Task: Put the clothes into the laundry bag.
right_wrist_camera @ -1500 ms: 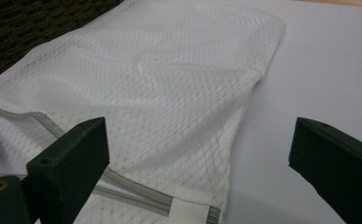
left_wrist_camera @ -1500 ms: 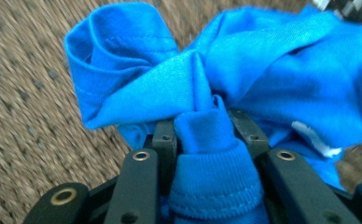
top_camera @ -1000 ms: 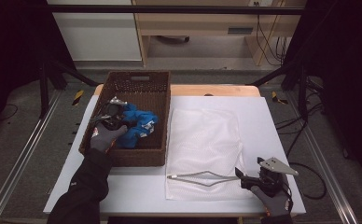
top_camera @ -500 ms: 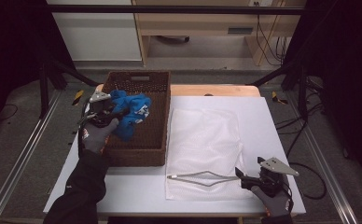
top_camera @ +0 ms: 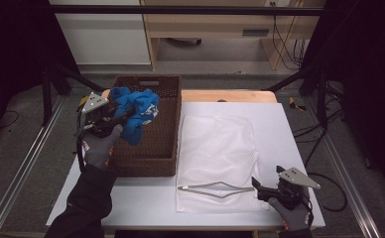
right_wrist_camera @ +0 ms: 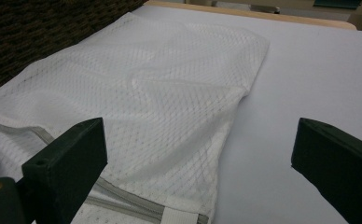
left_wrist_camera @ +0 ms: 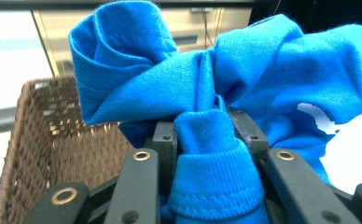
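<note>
- The white table point(top_camera: 280, 124) lies under both grippers.
- The white mesh bag point(top_camera: 218, 148) lies flat on it, ahead of the right gripper's jaws, its zipper edge nearest them.
- The brown wicker basket point(top_camera: 156, 144) sits below and beyond the left gripper's jaws.
- The blue garment point(top_camera: 136, 111) hangs bunched above the basket, a ribbed fold pinched between the left gripper's point(top_camera: 112, 120) jaws.
- The right gripper point(top_camera: 260, 187) rests at the bag's near corner, jaws wide apart with nothing between them.
</note>
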`<state>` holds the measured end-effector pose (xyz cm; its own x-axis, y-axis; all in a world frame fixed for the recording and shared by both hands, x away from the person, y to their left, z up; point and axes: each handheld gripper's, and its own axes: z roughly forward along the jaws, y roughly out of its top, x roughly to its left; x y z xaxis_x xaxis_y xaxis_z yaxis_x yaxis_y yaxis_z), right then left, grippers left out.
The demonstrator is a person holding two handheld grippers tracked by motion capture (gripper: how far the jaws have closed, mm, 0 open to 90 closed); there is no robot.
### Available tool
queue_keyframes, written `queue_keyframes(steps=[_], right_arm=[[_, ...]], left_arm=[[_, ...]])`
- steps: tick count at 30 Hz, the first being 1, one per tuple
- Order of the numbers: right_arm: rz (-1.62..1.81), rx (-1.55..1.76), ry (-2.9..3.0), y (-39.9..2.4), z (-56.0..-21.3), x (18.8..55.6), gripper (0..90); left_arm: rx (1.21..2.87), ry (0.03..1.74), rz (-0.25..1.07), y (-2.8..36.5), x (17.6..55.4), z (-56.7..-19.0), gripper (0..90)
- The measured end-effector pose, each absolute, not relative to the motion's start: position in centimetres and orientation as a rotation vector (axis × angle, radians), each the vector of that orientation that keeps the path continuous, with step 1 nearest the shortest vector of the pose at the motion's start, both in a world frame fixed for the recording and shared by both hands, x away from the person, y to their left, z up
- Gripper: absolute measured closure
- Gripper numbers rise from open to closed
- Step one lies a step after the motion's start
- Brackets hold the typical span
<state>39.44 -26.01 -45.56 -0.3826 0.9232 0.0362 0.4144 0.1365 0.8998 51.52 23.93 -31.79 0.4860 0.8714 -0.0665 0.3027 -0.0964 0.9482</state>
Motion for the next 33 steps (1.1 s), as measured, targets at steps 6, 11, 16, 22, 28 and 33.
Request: queue_keyframes(steps=[6,11,16,22,28,33], right_arm=[[1.201,1.263,1.845,-25.9,-45.5,39.3,1.1],[1.2,1.247,1.836,-25.7,-45.2,39.2,0.9],[1.192,1.248,1.847,-25.6,-45.3,39.2,1.7],[1.179,1.246,1.847,-25.6,-45.3,39.2,2.3],[1.187,1.229,1.856,-25.7,-45.1,39.1,4.2],[1.195,1.225,1.864,-25.7,-45.1,38.9,5.3]], left_arm=[[1.612,0.993,0.664,22.8,50.3,-30.7,66.9],[1.58,0.951,0.665,21.7,49.3,-29.6,66.9],[1.574,0.908,0.657,20.5,48.5,-28.5,66.9],[1.582,0.859,0.656,18.7,48.0,-27.7,66.9],[1.583,0.787,0.637,15.7,47.3,-26.4,66.9],[1.586,0.739,0.618,13.3,46.8,-25.7,66.9]])
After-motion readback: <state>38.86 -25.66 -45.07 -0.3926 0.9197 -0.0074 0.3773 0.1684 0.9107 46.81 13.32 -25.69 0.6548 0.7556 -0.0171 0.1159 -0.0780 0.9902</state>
